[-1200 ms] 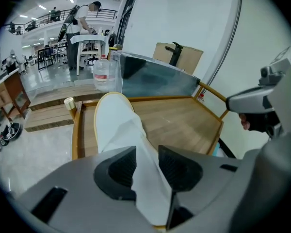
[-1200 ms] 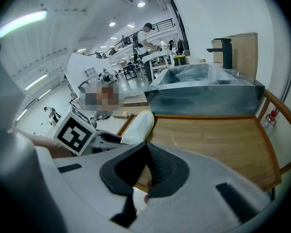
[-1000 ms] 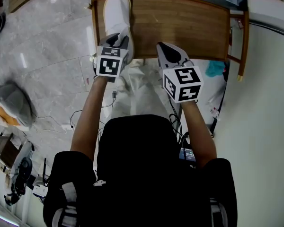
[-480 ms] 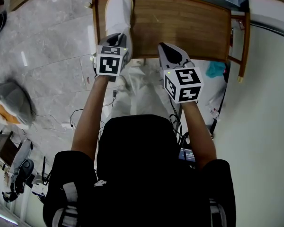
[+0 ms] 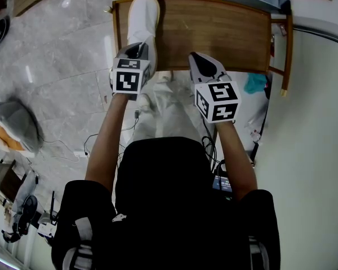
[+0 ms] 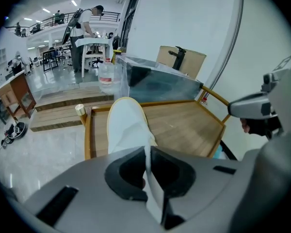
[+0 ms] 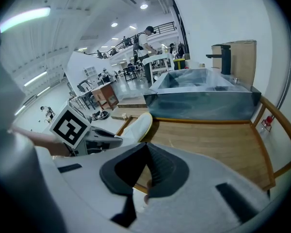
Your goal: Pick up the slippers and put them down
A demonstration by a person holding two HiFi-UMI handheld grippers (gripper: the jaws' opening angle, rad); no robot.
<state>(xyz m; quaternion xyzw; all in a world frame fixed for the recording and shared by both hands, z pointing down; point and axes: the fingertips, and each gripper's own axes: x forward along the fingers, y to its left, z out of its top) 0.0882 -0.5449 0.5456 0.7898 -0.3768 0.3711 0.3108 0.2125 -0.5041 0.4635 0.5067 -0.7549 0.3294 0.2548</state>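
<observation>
A white slipper [image 5: 142,21] lies on the left part of the wooden table [image 5: 214,32], toe pointing away from me. My left gripper [image 5: 138,52] is at its heel end. In the left gripper view the jaws have just been closing, and a thin white edge of the slipper [image 6: 128,125] is pinched between them at the left gripper [image 6: 146,152]. My right gripper [image 5: 198,61] hovers over the table's near edge to the right of the slipper [image 7: 138,125]. In its own view the right gripper [image 7: 146,147] has its jaws together with nothing between them.
A clear tank [image 6: 155,84] stands along the table's far edge, with a cardboard box [image 6: 182,59] behind it. A white wall [image 5: 315,122] runs along the right. A grey bag [image 5: 14,122] and cables lie on the marble floor to the left.
The left gripper's jaws have narrowed onto the heel edge of the slipper. Both hands have stayed almost where they were.
</observation>
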